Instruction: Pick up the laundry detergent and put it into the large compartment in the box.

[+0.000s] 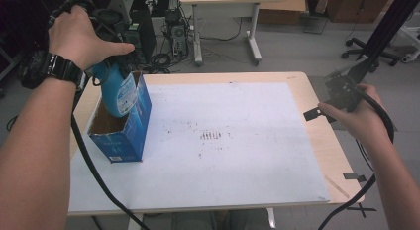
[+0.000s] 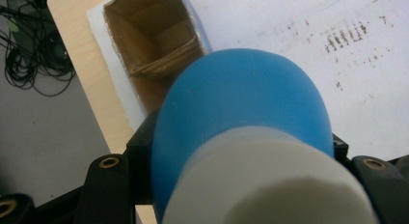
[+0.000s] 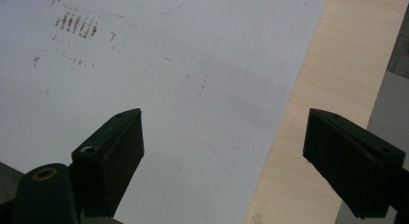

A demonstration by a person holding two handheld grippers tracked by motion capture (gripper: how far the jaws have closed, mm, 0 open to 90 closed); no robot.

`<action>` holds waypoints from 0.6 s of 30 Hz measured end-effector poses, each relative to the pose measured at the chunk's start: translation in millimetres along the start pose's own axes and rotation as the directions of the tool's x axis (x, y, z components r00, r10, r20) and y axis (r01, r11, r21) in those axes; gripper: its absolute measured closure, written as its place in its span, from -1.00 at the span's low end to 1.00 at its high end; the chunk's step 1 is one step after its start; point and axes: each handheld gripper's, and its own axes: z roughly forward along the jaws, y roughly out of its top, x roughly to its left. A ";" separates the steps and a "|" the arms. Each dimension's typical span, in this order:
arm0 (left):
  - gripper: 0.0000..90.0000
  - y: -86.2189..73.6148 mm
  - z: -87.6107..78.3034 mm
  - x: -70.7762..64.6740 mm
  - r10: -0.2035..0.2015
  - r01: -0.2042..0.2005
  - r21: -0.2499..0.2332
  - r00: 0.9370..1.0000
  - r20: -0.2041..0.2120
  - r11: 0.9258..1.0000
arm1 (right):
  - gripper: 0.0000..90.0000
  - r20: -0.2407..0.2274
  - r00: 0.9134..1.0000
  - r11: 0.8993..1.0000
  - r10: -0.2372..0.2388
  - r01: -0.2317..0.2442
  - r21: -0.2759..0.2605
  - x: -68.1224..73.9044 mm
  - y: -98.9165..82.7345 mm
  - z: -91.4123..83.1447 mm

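Observation:
A blue bottle (image 1: pixel 115 91) with a white label hangs tilted over the open top of a blue cardboard box (image 1: pixel 124 138), its lower end inside the opening. My left gripper (image 1: pixel 102 71), mostly hidden under the hand, is shut on the bottle's upper part. In the left gripper view the bottle (image 2: pixel 241 108) bulges between the black jaws of the left gripper (image 2: pixel 241 151), its white end nearest the camera, and the box's brown inside (image 2: pixel 154 40) lies beyond. My right gripper (image 1: pixel 327 98) hovers at the table's right edge. That right gripper (image 3: pixel 222 147) stands open, with nothing between the jaws.
A white sheet (image 1: pixel 223 155) with small dark marks covers most of the wooden table (image 1: pixel 329 145). Black tape pieces (image 1: pixel 354 177) lie near the front right corner. Beyond the table are a desk (image 1: pixel 228 2), computers, floor cables and an office chair (image 1: pixel 369 54).

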 end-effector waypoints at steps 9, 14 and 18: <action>-0.14 -3.4 5.5 7.5 -0.048 0.048 -0.006 0.999 -0.011 0.999 | -0.68 -0.002 1.000 1.000 0.009 -0.009 -0.001 -2.1 -1.3 -0.7; -0.14 -4.6 8.0 10.9 -0.071 0.071 -0.011 0.997 -0.022 0.997 | -0.68 -0.004 1.000 1.000 0.008 -0.008 0.002 -2.7 -1.8 0.4; -0.14 -5.7 11.3 14.5 -0.088 0.088 -0.008 0.996 -0.024 0.996 | -0.68 -0.006 1.000 1.000 0.008 -0.008 0.003 -3.0 -2.2 1.1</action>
